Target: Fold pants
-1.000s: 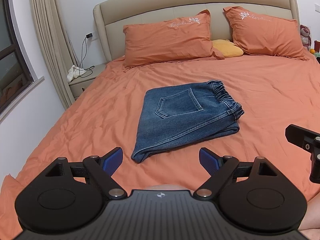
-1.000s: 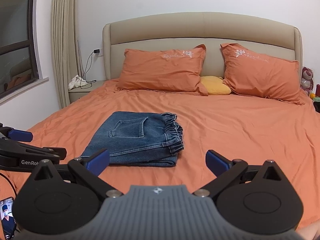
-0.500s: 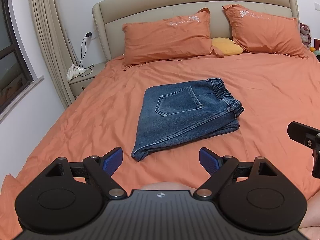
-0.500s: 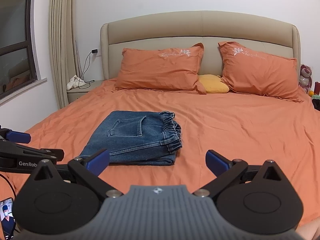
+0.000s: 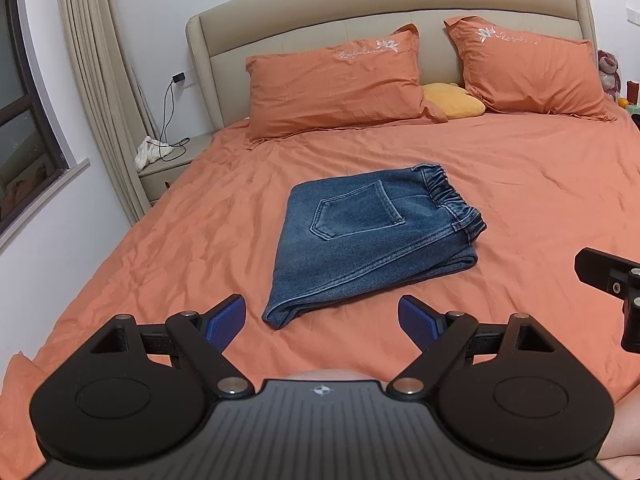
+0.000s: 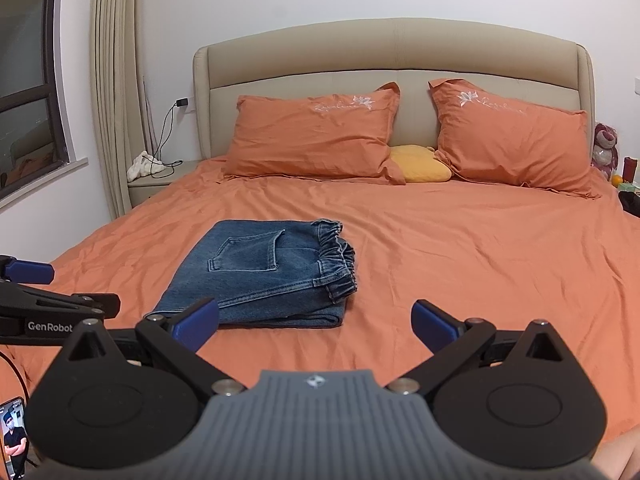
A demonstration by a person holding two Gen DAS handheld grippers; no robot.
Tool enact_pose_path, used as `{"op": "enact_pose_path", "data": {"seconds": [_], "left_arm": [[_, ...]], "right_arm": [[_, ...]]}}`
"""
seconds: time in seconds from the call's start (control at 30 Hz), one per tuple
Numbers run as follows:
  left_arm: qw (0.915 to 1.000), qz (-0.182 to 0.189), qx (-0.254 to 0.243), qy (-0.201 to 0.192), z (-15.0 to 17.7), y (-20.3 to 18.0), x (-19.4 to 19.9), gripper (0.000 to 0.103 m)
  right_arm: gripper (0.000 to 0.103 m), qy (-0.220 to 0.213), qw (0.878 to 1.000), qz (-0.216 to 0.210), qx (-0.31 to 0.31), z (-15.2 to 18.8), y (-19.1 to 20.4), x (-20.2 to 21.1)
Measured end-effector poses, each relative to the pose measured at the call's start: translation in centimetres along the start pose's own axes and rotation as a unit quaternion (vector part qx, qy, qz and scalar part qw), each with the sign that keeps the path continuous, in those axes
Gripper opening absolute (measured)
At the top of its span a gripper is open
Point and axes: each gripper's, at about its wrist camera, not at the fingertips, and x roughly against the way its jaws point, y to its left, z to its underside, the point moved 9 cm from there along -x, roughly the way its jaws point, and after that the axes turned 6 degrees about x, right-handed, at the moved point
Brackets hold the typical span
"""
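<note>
Blue denim pants (image 5: 372, 240) lie folded into a compact stack on the orange bed sheet (image 5: 540, 184), back pocket up and elastic waistband to the right. They also show in the right wrist view (image 6: 264, 272). My left gripper (image 5: 322, 318) is open and empty, held back from the near folded edge. My right gripper (image 6: 316, 320) is open and empty, also short of the pants. Part of the right gripper shows at the right edge of the left view (image 5: 612, 280), and the left gripper shows at the left of the right view (image 6: 44, 300).
Two orange pillows (image 5: 340, 80) and a yellow cushion (image 5: 452, 100) lie against the beige headboard (image 5: 384, 4). A nightstand (image 5: 168, 164) with a white cloth and charger cable stands at the left by the curtain. A plush toy (image 6: 604, 144) sits at the far right.
Both grippers have drawn back and risen slightly, so the bed looks a little farther away. The folded pants have not moved.
</note>
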Motion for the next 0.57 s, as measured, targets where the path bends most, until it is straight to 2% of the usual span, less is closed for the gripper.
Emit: {"op": "enact_pose_path", "data": {"seconds": [0.57], "left_arm": [[0.9999, 0.012, 0.003, -0.011, -0.50, -0.03, 0.38, 0.100]], "right_arm": [[0.098, 0.004, 1.000, 0.003, 0.001, 0.00, -0.06, 0.04]]}}
